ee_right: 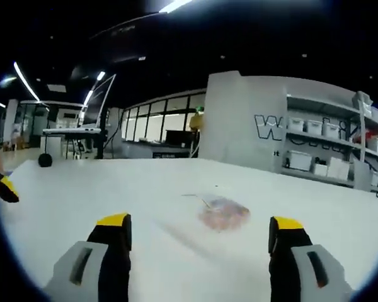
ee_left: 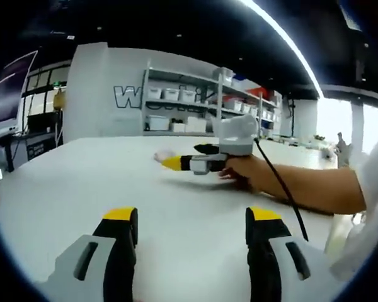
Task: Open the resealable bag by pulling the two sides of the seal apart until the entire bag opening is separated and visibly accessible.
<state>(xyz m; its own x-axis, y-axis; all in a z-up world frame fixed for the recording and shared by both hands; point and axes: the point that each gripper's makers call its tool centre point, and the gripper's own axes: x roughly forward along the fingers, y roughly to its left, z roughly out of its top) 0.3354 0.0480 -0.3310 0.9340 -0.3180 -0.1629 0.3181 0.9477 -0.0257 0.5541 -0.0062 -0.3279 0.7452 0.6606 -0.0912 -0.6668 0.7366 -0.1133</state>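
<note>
A small clear resealable bag (ee_right: 222, 212) with pinkish contents lies flat on the white table (ee_right: 145, 182), just ahead of my right gripper (ee_right: 200, 221) and between the lines of its jaws. Those jaws stand wide apart, open, with nothing in them. In the left gripper view the bag (ee_left: 164, 155) shows as a small pale shape beyond the yellow tip of the right gripper (ee_left: 184, 156), which a hand (ee_left: 242, 171) holds low over the table. My left gripper (ee_left: 192, 217) is open and empty, well short of the bag. Its yellow tip (ee_right: 5, 187) pokes in at the far left edge.
The white table (ee_left: 82, 189) is wide and bare around the bag. Behind it stand metal shelves with white bins (ee_left: 176, 94), a grey wall with lettering (ee_right: 264, 129), and desks with monitors (ee_right: 72, 132). A forearm and cable (ee_left: 290, 189) cross the table's right side.
</note>
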